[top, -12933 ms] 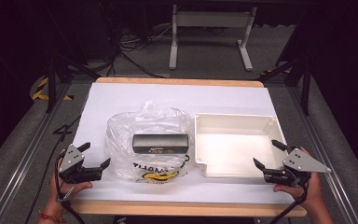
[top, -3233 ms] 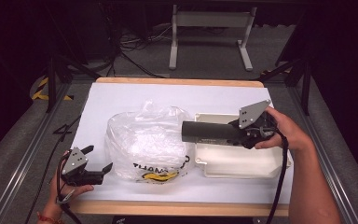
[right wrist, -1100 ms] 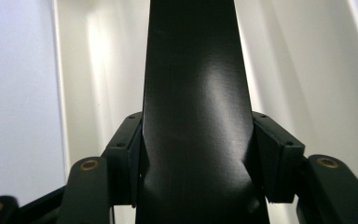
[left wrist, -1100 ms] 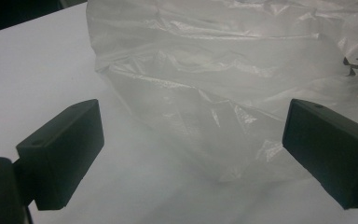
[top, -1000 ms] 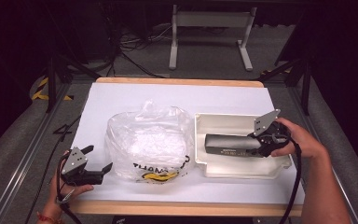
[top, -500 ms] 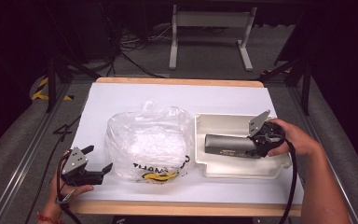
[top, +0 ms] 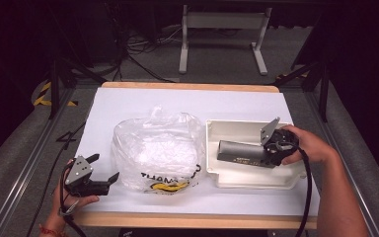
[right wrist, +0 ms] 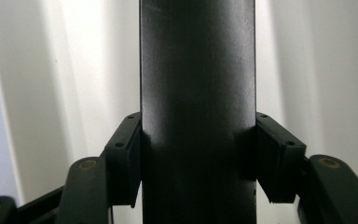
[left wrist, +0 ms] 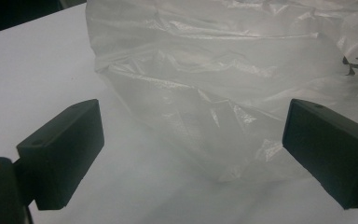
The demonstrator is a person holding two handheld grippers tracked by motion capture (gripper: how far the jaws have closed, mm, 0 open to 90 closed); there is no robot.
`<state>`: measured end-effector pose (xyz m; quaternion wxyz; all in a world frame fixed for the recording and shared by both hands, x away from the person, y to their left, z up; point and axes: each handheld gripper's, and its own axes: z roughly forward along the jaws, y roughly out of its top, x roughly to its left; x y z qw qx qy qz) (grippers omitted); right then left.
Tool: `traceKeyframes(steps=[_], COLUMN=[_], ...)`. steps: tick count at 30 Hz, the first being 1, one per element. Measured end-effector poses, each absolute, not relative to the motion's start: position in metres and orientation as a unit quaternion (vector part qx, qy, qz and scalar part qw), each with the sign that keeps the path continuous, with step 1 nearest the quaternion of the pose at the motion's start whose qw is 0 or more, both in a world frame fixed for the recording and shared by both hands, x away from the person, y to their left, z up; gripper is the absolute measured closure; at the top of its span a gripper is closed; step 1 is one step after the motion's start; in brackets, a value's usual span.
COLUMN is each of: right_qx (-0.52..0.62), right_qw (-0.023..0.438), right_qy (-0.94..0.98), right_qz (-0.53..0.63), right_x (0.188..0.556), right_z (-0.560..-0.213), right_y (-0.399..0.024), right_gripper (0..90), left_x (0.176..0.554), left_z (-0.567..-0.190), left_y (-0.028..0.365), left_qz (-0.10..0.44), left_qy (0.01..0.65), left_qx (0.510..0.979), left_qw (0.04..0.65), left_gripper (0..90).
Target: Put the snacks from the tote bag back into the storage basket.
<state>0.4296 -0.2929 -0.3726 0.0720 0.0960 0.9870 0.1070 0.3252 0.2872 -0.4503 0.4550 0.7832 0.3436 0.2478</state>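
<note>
A long dark grey box lies inside the white tray at the right of the table. My right gripper is shut on the box's right end, and in the right gripper view its pads press both sides of the dark grey box. A crumpled clear plastic bag with black and yellow print sits at the table's middle. My left gripper rests open near the front left, just left of the bag. In the left gripper view the plastic bag lies beyond the open jaws, untouched.
White paper covers the table, which has a wooden front edge. A white metal stand and cables lie on the floor beyond the far edge. Metal rails run along both sides.
My right gripper has lowered the dark box a little deeper into the tray and shifted slightly right. The left gripper has stayed still.
</note>
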Motion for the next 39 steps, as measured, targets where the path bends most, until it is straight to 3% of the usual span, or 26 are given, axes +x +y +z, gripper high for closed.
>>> traceKeyframes(steps=[39], right_qx=[0.121], right_qw=[0.108], right_qy=[0.983], right_qz=[0.084], right_x=[0.429], right_z=[-0.370], right_y=[-0.305], right_gripper=[36.9], left_x=[0.325], left_z=[-0.450], left_y=[0.287], left_qz=[0.249], left_qy=[0.342], left_qx=[0.785], left_qw=[0.454], left_gripper=[6.2])
